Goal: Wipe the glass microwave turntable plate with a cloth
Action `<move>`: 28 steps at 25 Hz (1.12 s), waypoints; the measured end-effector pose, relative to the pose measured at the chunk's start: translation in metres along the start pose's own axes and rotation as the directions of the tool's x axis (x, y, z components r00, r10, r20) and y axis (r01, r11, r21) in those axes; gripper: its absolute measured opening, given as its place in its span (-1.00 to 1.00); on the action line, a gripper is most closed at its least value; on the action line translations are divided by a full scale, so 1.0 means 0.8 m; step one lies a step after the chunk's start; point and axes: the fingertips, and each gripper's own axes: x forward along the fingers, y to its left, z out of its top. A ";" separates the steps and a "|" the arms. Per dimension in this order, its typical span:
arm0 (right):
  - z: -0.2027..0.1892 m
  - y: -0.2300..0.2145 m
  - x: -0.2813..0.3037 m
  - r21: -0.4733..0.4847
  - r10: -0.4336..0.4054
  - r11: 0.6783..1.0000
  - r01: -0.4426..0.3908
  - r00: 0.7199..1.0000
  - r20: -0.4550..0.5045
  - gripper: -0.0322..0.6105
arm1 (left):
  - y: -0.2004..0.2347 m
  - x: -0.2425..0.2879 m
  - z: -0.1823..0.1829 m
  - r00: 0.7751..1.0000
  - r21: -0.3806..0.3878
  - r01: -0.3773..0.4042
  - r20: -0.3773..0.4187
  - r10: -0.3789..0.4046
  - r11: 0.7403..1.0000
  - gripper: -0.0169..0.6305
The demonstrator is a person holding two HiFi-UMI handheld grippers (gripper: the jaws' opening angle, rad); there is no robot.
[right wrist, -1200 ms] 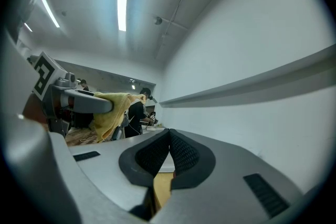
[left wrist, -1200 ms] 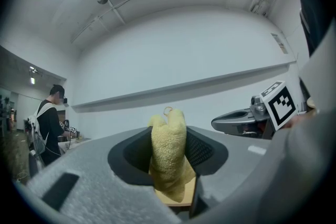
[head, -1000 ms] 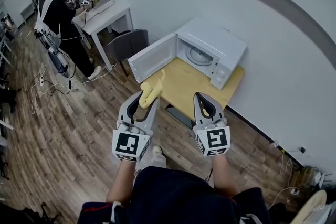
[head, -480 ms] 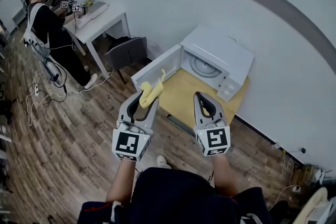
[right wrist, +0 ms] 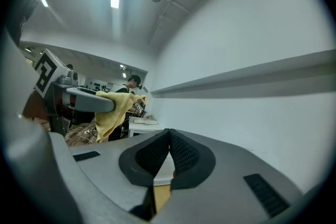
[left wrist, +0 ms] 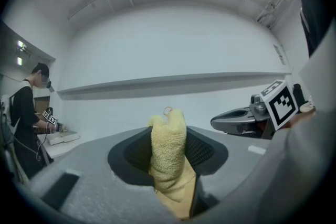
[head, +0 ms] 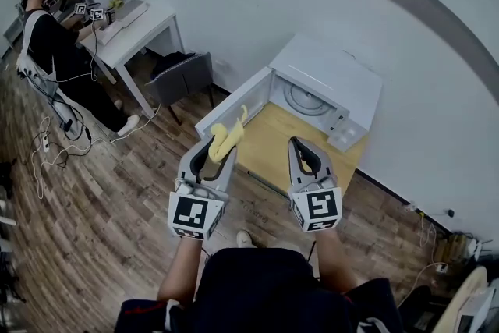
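Your left gripper [head: 221,146] is pinching the cloth [head: 224,133], right gripper [head: 301,146] is shut empty, so open it to steady the far plate [head: 306,100].

The microwave [head: 331,78] cavity is left unblocked, with a clear line across the bare front of the wooden table [head: 273,140] to the glass plate [head: 306,99]. The table's left edge is walled by the open door [head: 232,101]; the rear edge is closed off by the white wall [head: 257,4].
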 end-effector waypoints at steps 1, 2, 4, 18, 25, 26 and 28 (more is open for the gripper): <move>-0.005 0.001 0.005 -0.001 -0.002 1.000 0.002 1.000 -0.011 -0.87 | 0.003 0.003 -0.004 1.000 -0.008 0.004 -0.005 -0.004 1.000 -0.45; -0.010 0.002 0.009 -0.002 -0.004 1.000 0.004 1.000 -0.023 -0.87 | 0.005 0.006 -0.007 1.000 -0.019 0.009 -0.012 -0.009 1.000 -0.45; -0.020 0.002 0.012 -0.005 -0.009 1.000 0.009 0.999 -0.044 -0.87 | 0.003 0.010 -0.016 0.999 -0.037 0.022 -0.026 -0.023 0.999 -0.45; -0.068 -0.060 0.043 0.004 -0.036 0.999 0.037 0.991 -0.126 -0.87 | -0.030 0.100 -0.065 0.986 -0.055 0.151 -0.065 -0.154 0.987 -0.45; -0.106 -0.096 0.070 0.008 -0.010 1.000 0.012 0.982 -0.190 -0.87 | -0.037 0.147 -0.087 0.980 -0.069 0.173 -0.088 -0.179 0.982 -0.45; -0.112 -0.099 0.074 0.012 -0.001 1.000 0.004 0.979 -0.204 -0.87 | -0.040 0.154 -0.093 0.976 -0.070 0.187 -0.097 -0.193 0.980 -0.45; -0.125 -0.104 0.083 0.018 0.023 1.000 -0.019 0.973 -0.228 -0.87 | -0.049 0.168 -0.104 0.969 -0.061 0.216 -0.113 -0.221 0.975 -0.45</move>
